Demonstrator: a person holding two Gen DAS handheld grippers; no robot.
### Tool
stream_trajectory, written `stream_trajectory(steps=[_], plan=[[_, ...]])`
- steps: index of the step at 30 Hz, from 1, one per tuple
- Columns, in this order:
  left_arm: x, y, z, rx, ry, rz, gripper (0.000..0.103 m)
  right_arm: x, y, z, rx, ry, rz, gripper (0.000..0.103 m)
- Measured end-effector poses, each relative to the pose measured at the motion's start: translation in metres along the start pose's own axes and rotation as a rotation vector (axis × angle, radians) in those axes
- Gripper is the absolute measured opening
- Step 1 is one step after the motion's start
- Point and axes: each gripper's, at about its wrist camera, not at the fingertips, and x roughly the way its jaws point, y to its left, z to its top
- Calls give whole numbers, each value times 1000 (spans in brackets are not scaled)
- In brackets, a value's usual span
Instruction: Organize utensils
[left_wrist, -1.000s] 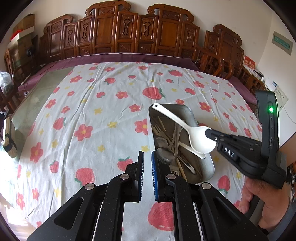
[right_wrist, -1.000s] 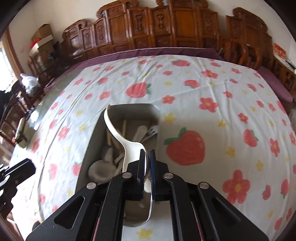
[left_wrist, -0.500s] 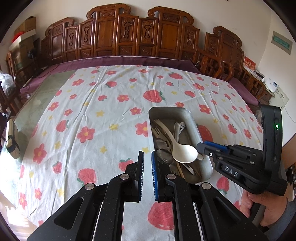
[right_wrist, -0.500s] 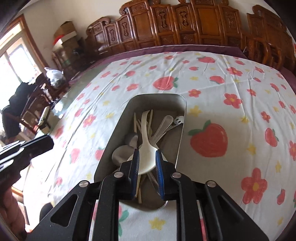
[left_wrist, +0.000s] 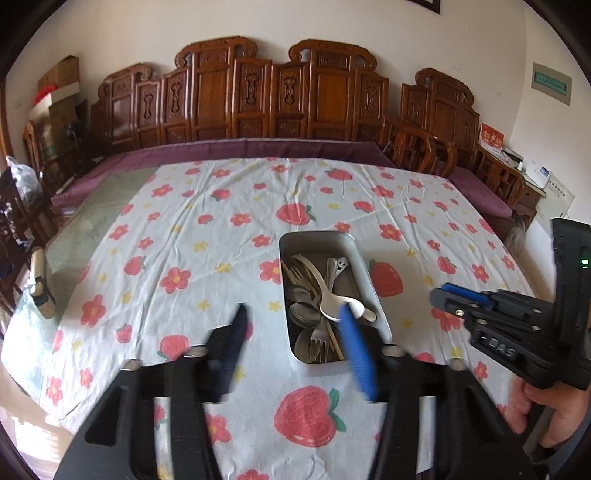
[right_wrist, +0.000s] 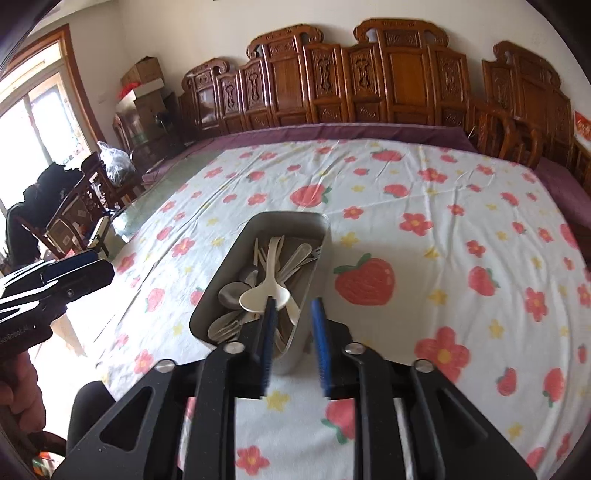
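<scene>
A metal tray (left_wrist: 317, 236) (right_wrist: 284, 216) stands on the flowered cloth with several forks and spoons in it. A white spoon (left_wrist: 338, 306) (right_wrist: 266, 291) lies loose on top of them, bowl toward me. My left gripper (left_wrist: 293, 314) hovers near the tray's close end; its jaws are opening wide with nothing gripped between them. My right gripper (right_wrist: 294, 304) sits above the tray's near right corner, its jaws opening, its pads clear of the spoon. Each gripper also shows from the side in the other view: the right gripper (left_wrist: 439, 297), the left gripper (right_wrist: 92, 269).
A strawberry-and-flower tablecloth (left_wrist: 221, 229) covers most of a glass-topped table. Carved wooden chairs (left_wrist: 258, 96) line the far side. A small boxy object (left_wrist: 40, 291) lies at the left table edge. A hand (left_wrist: 546, 417) holds the right gripper's handle.
The right gripper lowered the white spoon into the tray, let it go and drew back upward. Both grippers' jaws went from shut to apart, the left widely.
</scene>
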Motion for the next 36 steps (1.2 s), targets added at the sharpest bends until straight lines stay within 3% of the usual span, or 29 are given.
stream_trajectory(steps=[1, 2, 5, 7, 10, 12, 18, 23, 31, 36], plan=[[-4, -2, -1, 3, -13, 5, 68, -8, -1, -2, -2, -14, -3, 43], [-8, -5, -3, 5, -31, 13, 77, -13, -1, -3, -3, -24, -7, 47], [-20, -13, -7, 7, -71, 23, 90, -36, -4, -10, -12, -57, -57, 62], [-27, -18, -11, 6, -94, 25, 91, -48, -6, -16, -12, -75, -81, 79], [-35, -27, -18, 9, -110, 14, 95, -70, -9, -26, -15, -110, -122, 96], [-41, -33, -24, 13, -117, -2, 95, -81, -11, -30, -10, -129, -126, 100], [-66, -52, -30, 32, -148, -15, 95, -119, -12, -40, 9, -166, -149, 100], [-96, -66, -23, 60, -200, 10, 95, -162, -7, -38, -4, -261, -177, 100], [-142, -71, -9, 35, -268, -16, 95, -225, 3, -33, -11, -391, -161, 100], [-158, -75, -7, 28, -296, -8, 95, -251, 9, -35, -8, -422, -183, 100]])
